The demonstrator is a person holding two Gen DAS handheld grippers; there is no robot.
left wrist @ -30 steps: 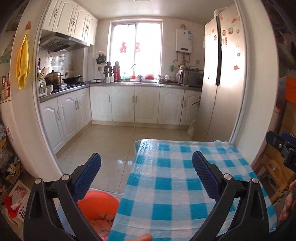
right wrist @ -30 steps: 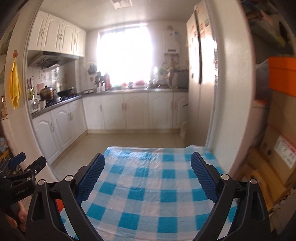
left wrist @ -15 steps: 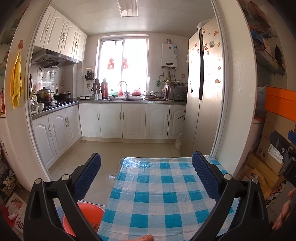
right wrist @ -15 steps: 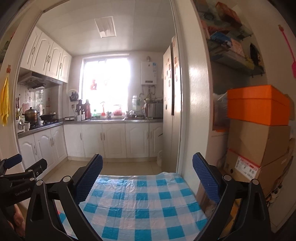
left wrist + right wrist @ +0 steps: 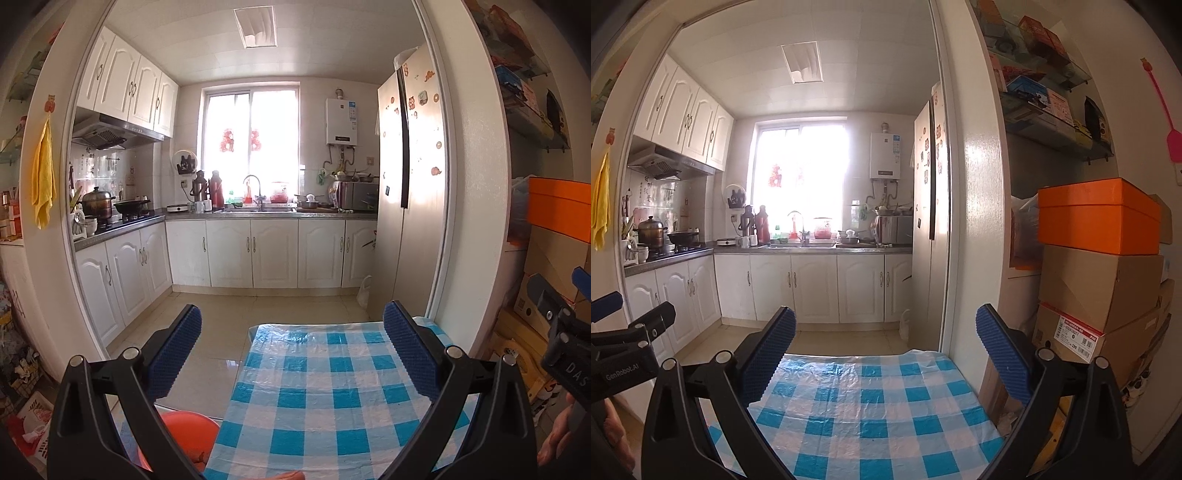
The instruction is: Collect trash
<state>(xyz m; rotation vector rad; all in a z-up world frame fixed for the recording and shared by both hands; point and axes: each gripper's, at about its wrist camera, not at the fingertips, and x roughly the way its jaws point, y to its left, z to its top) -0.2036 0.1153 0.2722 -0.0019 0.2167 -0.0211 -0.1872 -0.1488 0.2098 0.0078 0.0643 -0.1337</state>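
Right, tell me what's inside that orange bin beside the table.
The orange bin shows only a few pale scraps near its rim; the left gripper and the table hide the rest.

The checked tablecloth (image 5: 332, 398) lies bare ahead; stacked boxes (image 5: 1097, 280) crowd its right, an orange basin (image 5: 184, 435) its left.

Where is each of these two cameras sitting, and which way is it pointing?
Left wrist view: sits on the left gripper, open, looking over the checked tablecloth into the kitchen; the orange bin shows at the table's left, the right gripper and a hand at the right edge.
Right wrist view: sits on the right gripper, open, facing the same way; the left gripper shows at the left edge, stacked boxes at the right.
Shared: the tablecloth, window, fridge and white cabinets.
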